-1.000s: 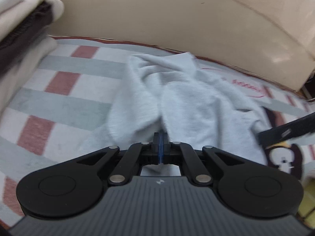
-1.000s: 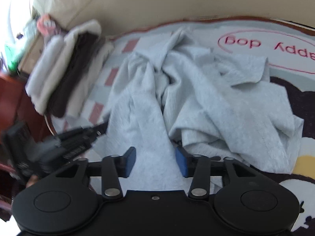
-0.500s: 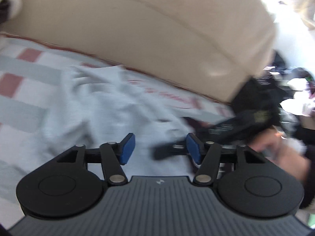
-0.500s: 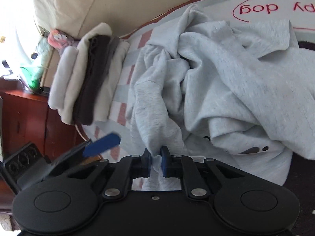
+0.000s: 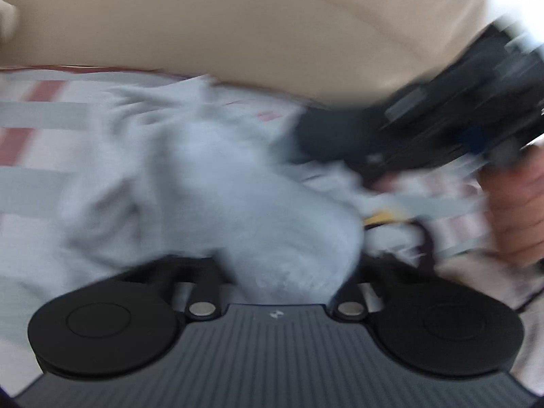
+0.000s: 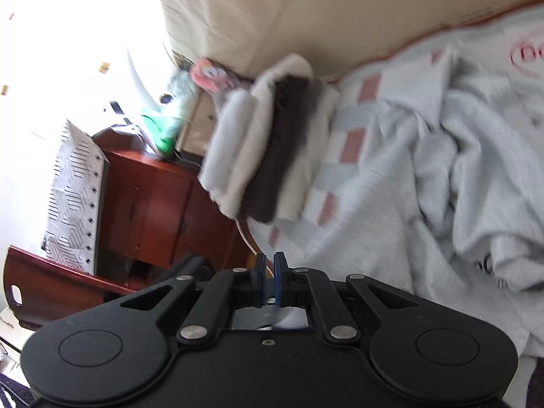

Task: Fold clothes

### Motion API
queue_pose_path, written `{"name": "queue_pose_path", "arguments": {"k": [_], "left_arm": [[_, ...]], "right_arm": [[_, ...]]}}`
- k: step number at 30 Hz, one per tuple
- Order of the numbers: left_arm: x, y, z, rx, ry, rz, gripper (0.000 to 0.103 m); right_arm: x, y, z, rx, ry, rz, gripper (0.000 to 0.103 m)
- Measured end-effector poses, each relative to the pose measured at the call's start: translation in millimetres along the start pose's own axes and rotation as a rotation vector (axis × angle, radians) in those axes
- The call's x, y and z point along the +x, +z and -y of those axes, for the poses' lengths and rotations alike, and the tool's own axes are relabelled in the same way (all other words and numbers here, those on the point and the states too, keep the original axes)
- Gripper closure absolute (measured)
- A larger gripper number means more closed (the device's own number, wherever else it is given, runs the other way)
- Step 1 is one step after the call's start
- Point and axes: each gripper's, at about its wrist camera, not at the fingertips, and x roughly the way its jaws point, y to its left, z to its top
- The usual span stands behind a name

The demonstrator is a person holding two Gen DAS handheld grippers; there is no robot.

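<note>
One beige upholstered backrest (image 5: 258, 23) spans the rear of both views, with one patterned blanket (image 6: 353, 142) of grey and red blocks spread below it. One light grey garment (image 6: 469, 176) lies crumpled on the blanket, occupying its centre and running toward both cameras; it is unfolded. One stack of folded clothes (image 6: 268, 146) sits at the blanket's far end against the backrest: four layers can be counted, three pale and one dark brown, though blur makes the count uncertain. One red-brown wooden cabinet (image 6: 153, 204) stands beside the bed edge, with one white patterned bag (image 6: 73, 190) next to it. Two grippers are present. The left gripper (image 5: 289, 272) has its linkages set wide apart, and a bulge of the grey garment fills the space between them; the fingertips are buried in cloth and the frame is heavily blurred, so whether they clamp the fabric cannot be told. The right gripper (image 6: 268, 272) has its blue pads (image 6: 279, 282) drawn nearly together with only a thin slit between; pale material shows low behind the pads, but a grip on the garment cannot be confirmed. In the left wrist view the right gripper appears at upper right as a dark blurred body, carried by one hand (image 5: 516, 204).
</note>
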Motion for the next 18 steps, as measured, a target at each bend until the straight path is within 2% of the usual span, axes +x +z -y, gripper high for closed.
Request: {"name": "queue_pose_path", "arguments": {"k": [2, 4, 5, 8, 11, 13, 14, 15, 18], "left_arm": [[-5, -2, -12, -0.052, 0.059, 0.008, 0.095], [-16, 0, -16, -0.053, 0.159, 0.040, 0.095], [-23, 2, -15, -0.022, 0.236, 0.071, 0.096], [-46, 14, -21, 0.038, 0.409, 0.167, 0.096], [-73, 23, -37, -0.030, 0.424, 0.211, 0.096], [-90, 27, -47, -0.085, 0.404, 0.229, 0.096], [-96, 27, -45, -0.068, 0.424, 0.235, 0.096], [-100, 27, -43, -0.043, 0.448, 0.241, 0.096], [-114, 28, -31, 0.059, 0.586, 0.296, 0.096]], "right_arm": [[-5, 2, -8, -0.020, 0.018, 0.013, 0.096], [-13, 3, -8, -0.035, -0.068, 0.039, 0.091], [-18, 4, -8, -0.042, -0.110, 0.051, 0.091], [-29, 6, -5, -0.047, -0.237, 0.083, 0.088], [-32, 8, 3, -0.032, -0.379, 0.095, 0.076], [-29, 8, 6, -0.082, -0.564, 0.055, 0.076], [-28, 7, 7, -0.106, -0.631, 0.041, 0.076], [-28, 6, 10, -0.120, -0.670, 0.030, 0.076], [-33, 5, 16, -0.111, -0.670, 0.014, 0.076]]}}
